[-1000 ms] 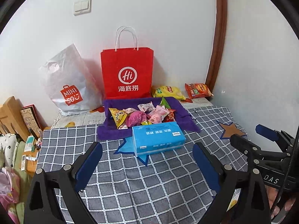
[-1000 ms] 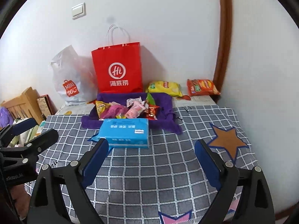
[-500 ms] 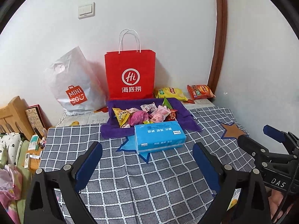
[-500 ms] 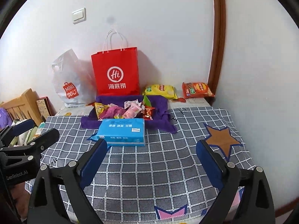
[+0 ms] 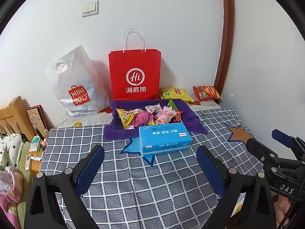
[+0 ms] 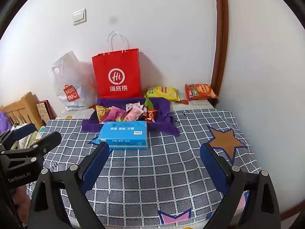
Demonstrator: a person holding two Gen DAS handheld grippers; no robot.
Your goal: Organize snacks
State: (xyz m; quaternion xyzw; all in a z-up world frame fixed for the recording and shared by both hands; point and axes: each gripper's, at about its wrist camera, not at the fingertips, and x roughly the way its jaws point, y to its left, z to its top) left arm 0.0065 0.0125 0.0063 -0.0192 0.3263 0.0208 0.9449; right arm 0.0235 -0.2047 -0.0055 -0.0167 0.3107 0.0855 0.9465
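Left gripper and right gripper both with fingers wide apart, empty, above checked table, loose snacks heaped on purple cloth, blue tissue pack just before them, red paper bag behind

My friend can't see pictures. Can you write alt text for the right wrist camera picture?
Open black tongs with blue pads hover, holding nothing, over a grey checked tablecloth. Beyond them a blue tissue pack lies in front of a purple cloth tray of small wrapped snacks, with a red paper bag against the white wall.
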